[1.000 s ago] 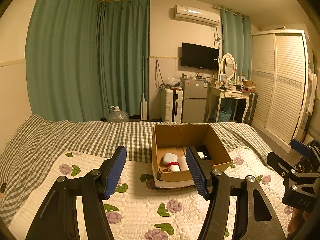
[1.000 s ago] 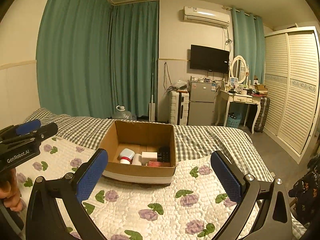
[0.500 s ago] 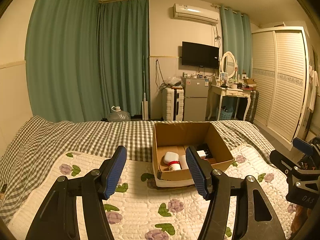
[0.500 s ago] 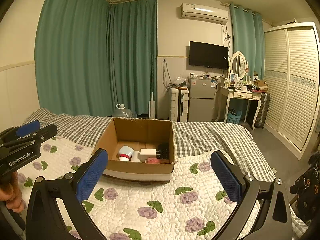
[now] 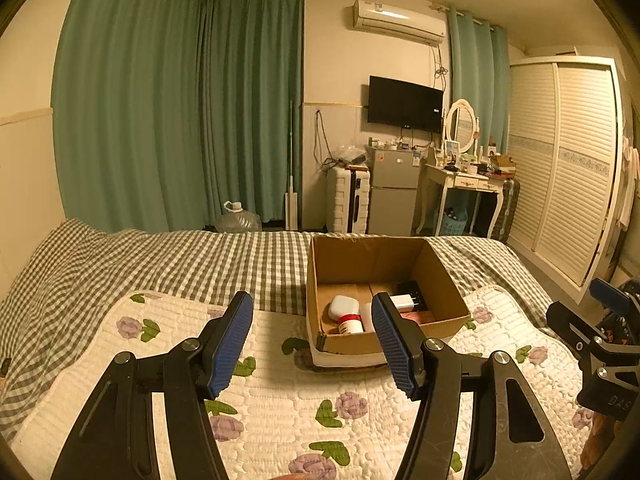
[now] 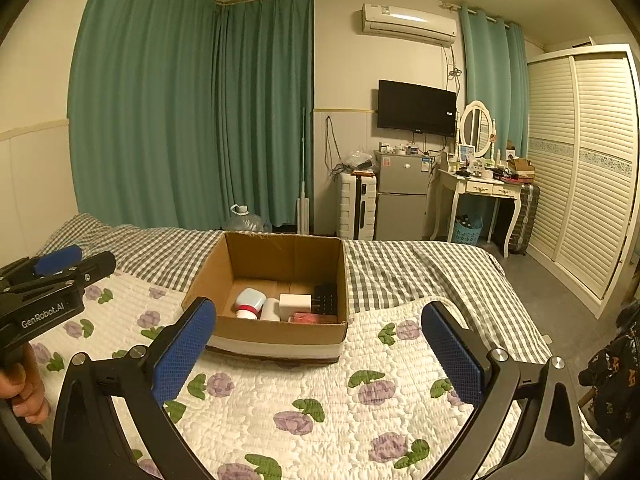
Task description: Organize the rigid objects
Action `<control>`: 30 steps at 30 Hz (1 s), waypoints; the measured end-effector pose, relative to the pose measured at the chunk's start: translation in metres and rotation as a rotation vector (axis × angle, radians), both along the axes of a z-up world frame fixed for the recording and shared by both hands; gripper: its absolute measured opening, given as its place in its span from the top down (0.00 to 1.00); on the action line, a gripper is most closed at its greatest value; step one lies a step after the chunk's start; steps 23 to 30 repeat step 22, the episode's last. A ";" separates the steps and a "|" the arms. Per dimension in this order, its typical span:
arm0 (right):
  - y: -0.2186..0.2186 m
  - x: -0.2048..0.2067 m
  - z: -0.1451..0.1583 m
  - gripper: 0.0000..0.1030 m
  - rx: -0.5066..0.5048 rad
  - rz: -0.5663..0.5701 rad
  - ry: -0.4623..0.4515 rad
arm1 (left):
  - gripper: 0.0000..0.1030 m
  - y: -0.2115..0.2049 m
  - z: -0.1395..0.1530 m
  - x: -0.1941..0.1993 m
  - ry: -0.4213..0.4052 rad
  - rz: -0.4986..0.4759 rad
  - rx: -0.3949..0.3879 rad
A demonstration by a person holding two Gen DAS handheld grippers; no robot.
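Both grippers, left gripper (image 5: pixel 312 336) and right gripper (image 6: pixel 320 344), hang open and empty over the quilt (image 6: pixel 280 392), the cardboard box (image 6: pixel 276 334) of small items straight ahead, slightly nearer the left.

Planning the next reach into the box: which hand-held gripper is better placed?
Probably the right hand-held gripper: its open jaws frame the cardboard box squarely. The left hand-held gripper sits off to the box's side.
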State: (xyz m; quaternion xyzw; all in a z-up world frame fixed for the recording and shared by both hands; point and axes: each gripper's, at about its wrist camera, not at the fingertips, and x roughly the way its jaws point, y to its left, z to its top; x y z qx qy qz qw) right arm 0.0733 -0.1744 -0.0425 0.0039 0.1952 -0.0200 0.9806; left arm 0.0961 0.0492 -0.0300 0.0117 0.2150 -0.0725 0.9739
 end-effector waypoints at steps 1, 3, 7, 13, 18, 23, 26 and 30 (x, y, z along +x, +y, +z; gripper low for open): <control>0.000 0.000 -0.001 0.00 -0.001 -0.001 0.000 | 0.37 0.000 0.001 -0.001 -0.008 0.000 0.003; 0.000 0.000 -0.001 0.00 -0.001 -0.002 0.001 | 0.37 -0.001 0.002 -0.002 -0.015 0.001 0.008; 0.000 0.000 -0.001 0.00 -0.002 -0.002 0.000 | 0.37 -0.001 0.003 -0.002 -0.017 0.004 0.009; 0.001 0.001 -0.004 0.00 0.000 -0.007 0.006 | 0.37 -0.004 0.000 -0.003 -0.012 -0.001 0.012; 0.002 0.002 -0.005 0.00 0.001 -0.011 0.009 | 0.37 -0.004 -0.001 -0.003 -0.010 0.000 0.009; 0.002 0.002 -0.006 0.00 0.003 -0.013 0.011 | 0.37 -0.004 -0.002 -0.002 -0.008 0.001 0.008; 0.002 0.002 -0.006 0.00 0.003 -0.013 0.011 | 0.37 -0.004 -0.002 -0.002 -0.008 0.001 0.008; 0.002 0.002 -0.006 0.00 0.003 -0.013 0.011 | 0.37 -0.004 -0.002 -0.002 -0.008 0.001 0.008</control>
